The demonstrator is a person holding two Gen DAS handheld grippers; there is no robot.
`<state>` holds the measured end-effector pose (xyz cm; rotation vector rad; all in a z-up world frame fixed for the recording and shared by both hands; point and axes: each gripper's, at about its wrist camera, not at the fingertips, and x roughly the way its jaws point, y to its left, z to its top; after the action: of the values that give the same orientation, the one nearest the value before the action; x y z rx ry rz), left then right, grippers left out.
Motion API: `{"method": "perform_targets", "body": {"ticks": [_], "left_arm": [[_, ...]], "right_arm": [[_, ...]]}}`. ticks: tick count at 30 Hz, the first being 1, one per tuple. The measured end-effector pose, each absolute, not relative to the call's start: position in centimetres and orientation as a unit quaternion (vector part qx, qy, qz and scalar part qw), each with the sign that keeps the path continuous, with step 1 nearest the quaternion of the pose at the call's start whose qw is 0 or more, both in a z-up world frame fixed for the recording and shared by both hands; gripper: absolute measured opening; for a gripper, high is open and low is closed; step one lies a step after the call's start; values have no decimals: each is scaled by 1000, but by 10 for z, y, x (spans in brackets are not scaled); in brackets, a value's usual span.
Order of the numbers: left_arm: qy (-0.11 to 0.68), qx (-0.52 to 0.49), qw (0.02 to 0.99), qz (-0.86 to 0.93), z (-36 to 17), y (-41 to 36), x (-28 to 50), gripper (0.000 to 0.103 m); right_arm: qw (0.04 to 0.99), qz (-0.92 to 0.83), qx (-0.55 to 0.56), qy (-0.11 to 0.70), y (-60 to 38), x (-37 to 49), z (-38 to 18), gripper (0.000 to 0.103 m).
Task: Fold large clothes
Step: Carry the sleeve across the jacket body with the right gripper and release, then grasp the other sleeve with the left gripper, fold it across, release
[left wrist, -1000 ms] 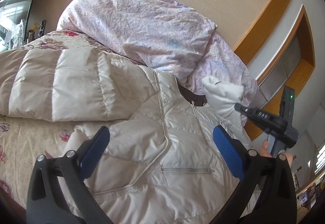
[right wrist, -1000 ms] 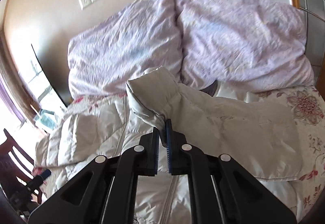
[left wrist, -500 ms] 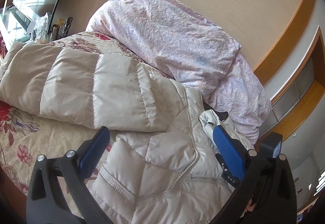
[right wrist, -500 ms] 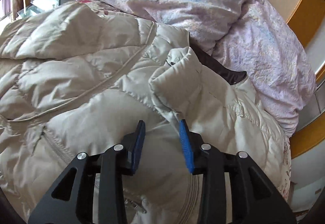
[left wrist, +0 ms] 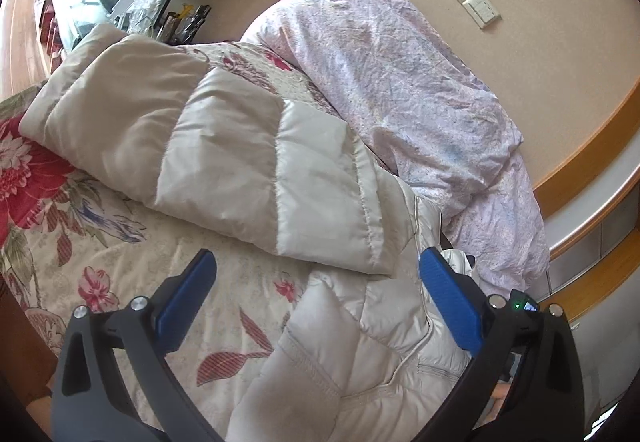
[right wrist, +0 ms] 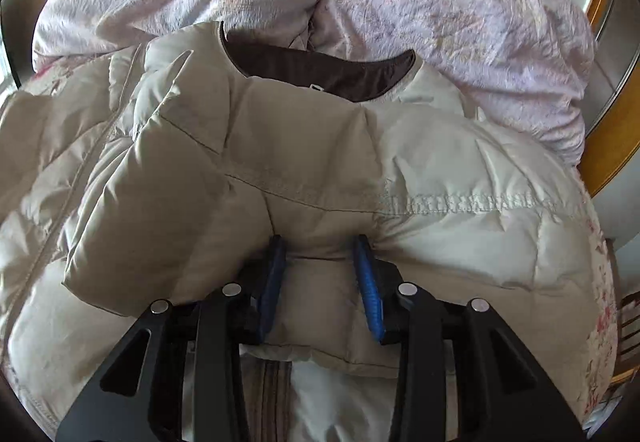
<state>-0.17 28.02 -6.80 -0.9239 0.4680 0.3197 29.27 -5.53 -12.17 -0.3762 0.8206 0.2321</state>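
A cream quilted puffer jacket (left wrist: 256, 165) lies on the floral bed. One sleeve stretches left across the bedspread in the left wrist view. My left gripper (left wrist: 316, 298) is wide open and empty above the jacket's side and the bedspread. In the right wrist view the jacket (right wrist: 304, 145) has a sleeve folded across its chest, below the brown-lined collar (right wrist: 320, 69). My right gripper (right wrist: 320, 274) is partly open, its blue pads (right wrist: 368, 282) pressed into the folded sleeve's puffy fabric without clamping it.
Two pale lilac pillows (left wrist: 408, 81) (right wrist: 440, 1) lie against the wall behind the jacket. The floral bedspread (left wrist: 80, 226) shows at the left. A cluttered bedside surface (left wrist: 132, 9) stands at the far left. A wooden headboard trim (left wrist: 592, 145) runs along the right.
My right gripper opened, let go of the sleeve cuff and laid the sleeve across the jacket's chest. My left gripper swung left, towards the outstretched sleeve, staying open.
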Motion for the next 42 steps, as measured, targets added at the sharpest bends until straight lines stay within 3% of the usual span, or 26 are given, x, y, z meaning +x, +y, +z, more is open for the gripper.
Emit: {"method": "perform_targets", "body": {"ticks": [2,5,8,11,25,35,39,42], "left_arm": [[217,-464,844,157,-76,290,-8,100],[207,-493,828,169,-84,302,-20,100],[189,-517,812,194,-91,315,-31,99],[176,-553,788,206,-100,329,-37,94],[114,-623,725,270,-116,381,-57,66],[109,-633,705,302,-126,394,-63,34],[103,-649,696,291,-132,400,-68,13],[109,-616,723,293,-111,398,-62,7]], "right_arm": [[889,114,-183,404,-55,294,-119,38],[878,150,-90,446,-78,294,-104,40],[877,190,-31,441,-94,280,-84,57],[882,208,-24,423,-100,265,-68,61],[876,239,12,419,-119,251,-45,64],[872,241,13,426,-126,249,-47,64],[874,240,12,423,-133,247,-47,64],[885,231,3,405,-141,245,-43,64]]}}
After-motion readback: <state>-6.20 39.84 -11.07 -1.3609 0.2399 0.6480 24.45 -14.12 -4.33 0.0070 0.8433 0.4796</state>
